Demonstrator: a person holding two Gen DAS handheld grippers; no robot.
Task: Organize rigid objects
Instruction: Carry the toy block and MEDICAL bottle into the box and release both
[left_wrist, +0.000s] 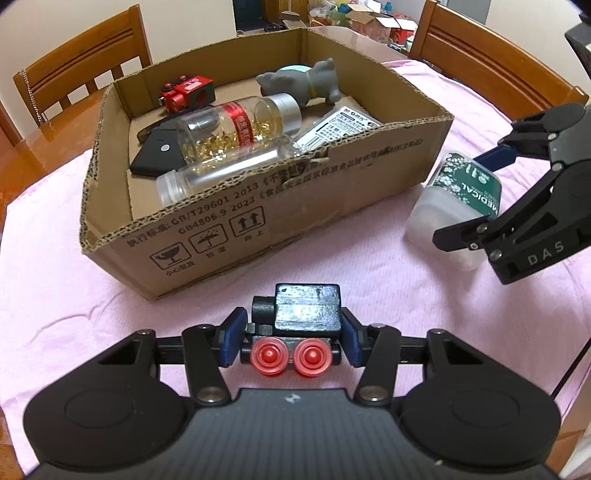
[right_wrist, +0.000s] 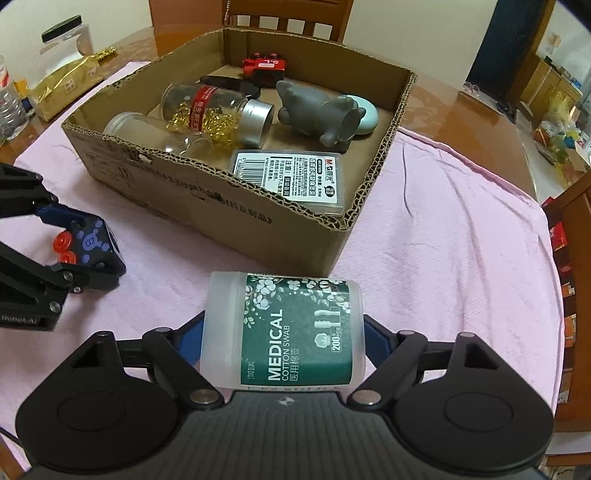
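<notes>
A cardboard box (left_wrist: 258, 221) stands on the pink cloth and holds several items: a red toy train (left_wrist: 186, 92), a capsule bottle (left_wrist: 240, 125), a clear tube (left_wrist: 221, 173), a grey animal toy (left_wrist: 306, 81) and a labelled plastic case (right_wrist: 291, 177). My left gripper (left_wrist: 291, 336) is shut on a black toy train with red wheels (left_wrist: 306, 310), in front of the box. My right gripper (right_wrist: 282, 332) is shut on a white cotton swab tub with a green label (right_wrist: 288, 328), near the box's right corner; the tub also shows in the left wrist view (left_wrist: 454, 206).
Pink cloth (left_wrist: 369, 280) covers a round wooden table. Wooden chairs (left_wrist: 81, 62) stand behind the box. A gold packet (right_wrist: 62, 88), a jar (right_wrist: 66, 37) and a water bottle (right_wrist: 9, 107) sit at the table's far left.
</notes>
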